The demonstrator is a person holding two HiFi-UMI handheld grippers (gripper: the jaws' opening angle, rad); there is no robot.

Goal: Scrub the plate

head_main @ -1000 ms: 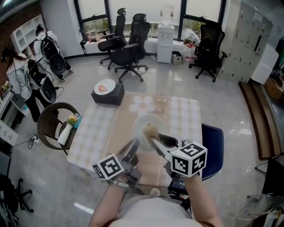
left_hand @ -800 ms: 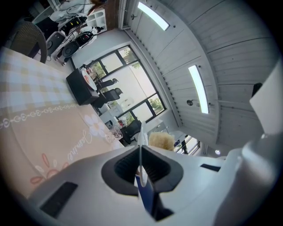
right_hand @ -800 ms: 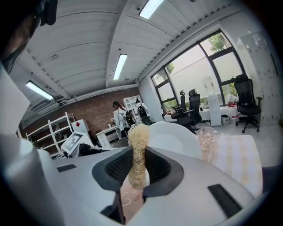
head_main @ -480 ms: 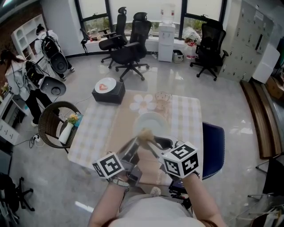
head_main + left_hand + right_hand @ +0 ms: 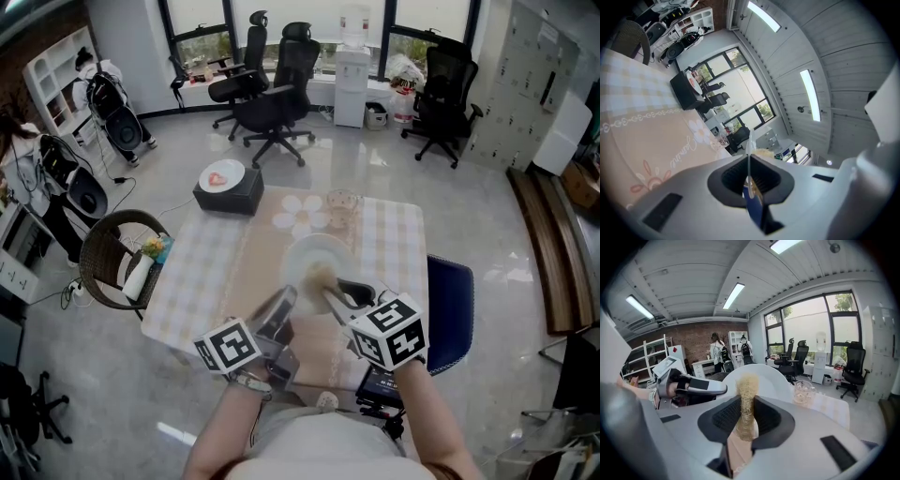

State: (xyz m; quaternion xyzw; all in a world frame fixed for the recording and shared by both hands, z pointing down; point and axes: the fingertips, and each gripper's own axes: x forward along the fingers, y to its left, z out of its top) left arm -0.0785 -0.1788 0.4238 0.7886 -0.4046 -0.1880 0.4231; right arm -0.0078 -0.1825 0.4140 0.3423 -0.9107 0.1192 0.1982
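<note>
Left claw point(image 5: 749, 182) pinches the plate point(image 5: 309, 251) by its rim, steadying it — right claw point(image 5: 746, 420), clamped on a scrubber point(image 5: 747, 392), presses its face.

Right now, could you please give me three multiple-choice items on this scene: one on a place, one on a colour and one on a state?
1. Where is the glass relative to the plate?
A. beyond it, towards the table's far side
B. on the floor
C. under it

2. What colour is the scrubber?
A. blue
B. straw yellow
C. black

3. How do the left gripper's jaws stand?
A. wide apart, empty
B. shut on the scrubber
C. shut on the plate's rim

Answers:
1 A: the head view shows it past the plate.
2 B: the right gripper view shows pale yellow fibres.
3 C: the left gripper view shows the thin white rim between them.
</note>
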